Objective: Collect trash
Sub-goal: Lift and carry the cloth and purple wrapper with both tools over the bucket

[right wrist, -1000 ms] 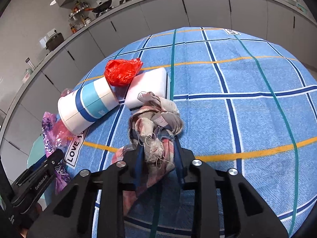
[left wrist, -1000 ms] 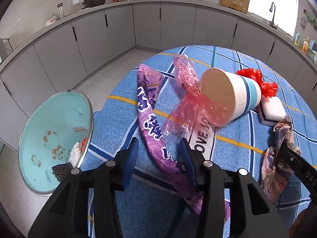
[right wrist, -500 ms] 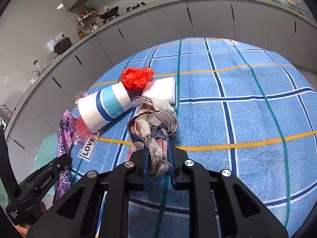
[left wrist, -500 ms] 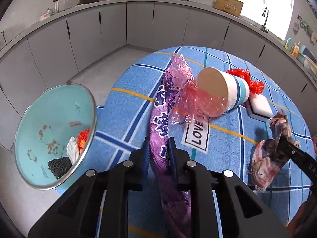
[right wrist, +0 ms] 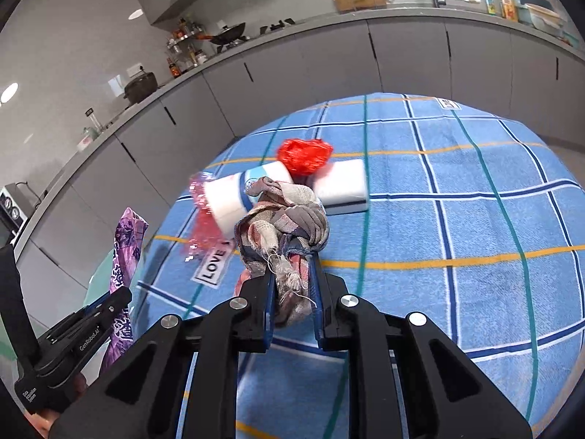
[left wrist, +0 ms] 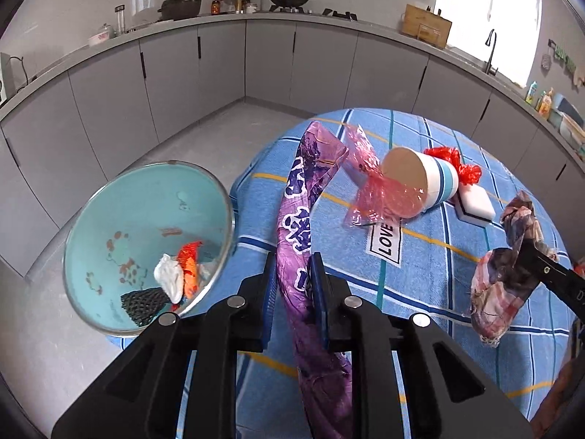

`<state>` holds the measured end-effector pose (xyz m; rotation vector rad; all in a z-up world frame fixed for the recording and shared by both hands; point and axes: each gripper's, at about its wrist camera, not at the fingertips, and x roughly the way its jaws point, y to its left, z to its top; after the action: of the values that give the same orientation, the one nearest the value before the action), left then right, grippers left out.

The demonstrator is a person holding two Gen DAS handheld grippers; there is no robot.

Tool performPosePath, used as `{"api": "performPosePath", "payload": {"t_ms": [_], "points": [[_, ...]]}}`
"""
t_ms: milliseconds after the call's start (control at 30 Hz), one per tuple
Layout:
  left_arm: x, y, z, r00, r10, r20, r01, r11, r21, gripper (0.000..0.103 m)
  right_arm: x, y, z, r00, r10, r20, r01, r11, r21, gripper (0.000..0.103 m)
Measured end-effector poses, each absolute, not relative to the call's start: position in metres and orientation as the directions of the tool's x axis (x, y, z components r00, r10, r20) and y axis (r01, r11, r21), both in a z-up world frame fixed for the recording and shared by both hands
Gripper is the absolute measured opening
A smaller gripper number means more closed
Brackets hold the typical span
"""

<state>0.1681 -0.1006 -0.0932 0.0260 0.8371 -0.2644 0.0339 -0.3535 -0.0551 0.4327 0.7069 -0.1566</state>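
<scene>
A white patch (left wrist: 384,242) on the blue checked tablecloth (left wrist: 431,274) reads "LOVE" — and the left gripper (right wrist: 89,334), seen from the right wrist, carries "GenRobot.AI".

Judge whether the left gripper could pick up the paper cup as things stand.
Probably not yet: the left gripper is shut on the purple wrapper, so its jaws are occupied. The paper cup itself lies uncovered beyond.
</scene>
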Motion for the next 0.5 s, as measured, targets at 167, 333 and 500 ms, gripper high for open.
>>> {"api": "performPosePath", "payload": {"t_ms": [167,333,500], "points": [[0.162,-0.087,-0.083,0.659,-0.220,-0.720,0.234,0.969,-0.082,0.019,0.036,-0.337,-0.047,0.765,0.021,-0.644,0.246,0.914,0.323,0.018],[0.159,-0.068,-0.074,0.683,-0.216,-0.698,0.217,0.972,-0.088,0.019,0.040,-0.322,-0.039,0.774,0.038,-0.632,0.210,0.926,0.314,0.018],[0.159,-0.041,-0.066,0.702,-0.207,-0.682,0.183,0.977,-0.108,0.019,0.044,-0.306,-0.031,0.782,0.054,-0.620,0.178,0.935,0.306,0.018]]}}
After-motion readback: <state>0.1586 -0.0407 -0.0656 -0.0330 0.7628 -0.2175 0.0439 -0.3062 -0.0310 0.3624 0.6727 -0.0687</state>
